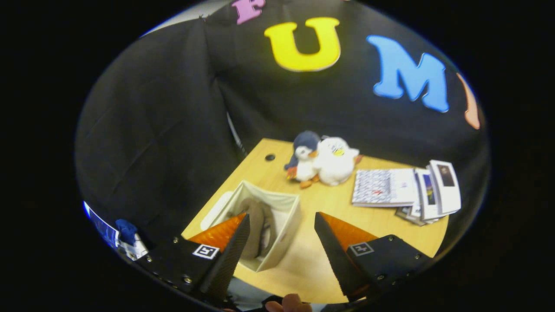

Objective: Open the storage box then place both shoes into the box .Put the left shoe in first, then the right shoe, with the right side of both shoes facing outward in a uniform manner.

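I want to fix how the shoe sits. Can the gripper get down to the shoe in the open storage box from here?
Probably yes. The gripper has its jaws open and empty, the storage box is open on top, and the shoe inside lies uncovered, with nothing between them.

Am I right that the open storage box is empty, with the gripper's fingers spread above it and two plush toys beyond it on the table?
Not quite: the storage box is not empty. The gripper view shows a shoe lying inside it. The rest stands: the gripper is open above the box, and two plush toys sit beyond it on the table.
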Demonstrator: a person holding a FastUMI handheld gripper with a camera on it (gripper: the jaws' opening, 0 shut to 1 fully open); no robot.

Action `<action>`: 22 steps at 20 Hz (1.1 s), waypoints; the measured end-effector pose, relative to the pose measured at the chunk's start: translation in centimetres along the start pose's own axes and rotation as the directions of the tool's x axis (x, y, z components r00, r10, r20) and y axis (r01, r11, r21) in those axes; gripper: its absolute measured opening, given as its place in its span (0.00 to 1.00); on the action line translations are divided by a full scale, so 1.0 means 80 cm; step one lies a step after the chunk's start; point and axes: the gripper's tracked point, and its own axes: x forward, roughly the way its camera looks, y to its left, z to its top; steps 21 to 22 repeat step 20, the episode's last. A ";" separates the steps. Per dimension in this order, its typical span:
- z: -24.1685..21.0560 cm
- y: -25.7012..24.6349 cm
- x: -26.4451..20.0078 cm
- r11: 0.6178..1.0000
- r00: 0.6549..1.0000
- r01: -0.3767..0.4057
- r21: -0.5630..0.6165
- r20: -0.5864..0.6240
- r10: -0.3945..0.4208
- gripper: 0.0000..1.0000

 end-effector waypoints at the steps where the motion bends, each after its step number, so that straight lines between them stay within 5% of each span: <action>1: 0.026 -0.022 -0.027 0.999 0.994 0.045 0.012 0.103 -0.046 0.94; 7: 0.088 -0.124 -0.194 0.963 0.855 0.258 0.084 0.445 -0.267 0.93; 12: 0.083 -0.165 -0.297 0.911 0.744 0.367 0.190 0.528 -0.410 0.93; 22: 0.038 -0.132 -0.334 0.911 0.743 0.381 0.156 0.534 -0.402 0.93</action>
